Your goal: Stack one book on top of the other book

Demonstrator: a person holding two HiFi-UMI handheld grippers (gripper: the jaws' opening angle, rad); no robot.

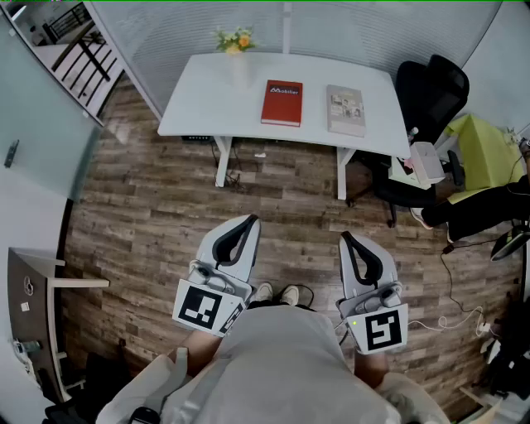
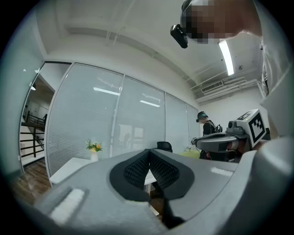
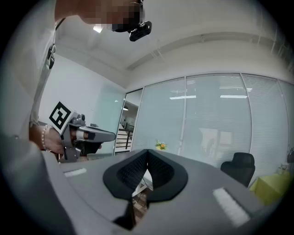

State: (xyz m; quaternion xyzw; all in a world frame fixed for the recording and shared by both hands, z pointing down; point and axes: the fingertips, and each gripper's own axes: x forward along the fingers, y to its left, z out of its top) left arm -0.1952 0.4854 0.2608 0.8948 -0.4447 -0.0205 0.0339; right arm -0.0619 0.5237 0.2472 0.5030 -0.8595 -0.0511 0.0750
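Note:
A red book (image 1: 282, 103) and a beige book (image 1: 345, 109) lie flat, side by side and apart, on a white table (image 1: 207, 99) far ahead of me in the head view. My left gripper (image 1: 252, 220) and right gripper (image 1: 344, 237) are held level close to my body, well short of the table, both shut with nothing between the jaws. In the left gripper view the left gripper (image 2: 149, 152) has its tips touching, and the other gripper shows at the right edge. The right gripper (image 3: 147, 153) also shows its jaw tips meeting. Neither book shows in the gripper views.
A small vase of flowers (image 1: 234, 41) stands at the table's back edge. A black office chair (image 1: 431, 91) and a seated person (image 1: 484, 203) are at the right. Wooden floor (image 1: 166, 207) lies between me and the table. A glass partition (image 1: 331, 25) runs behind it.

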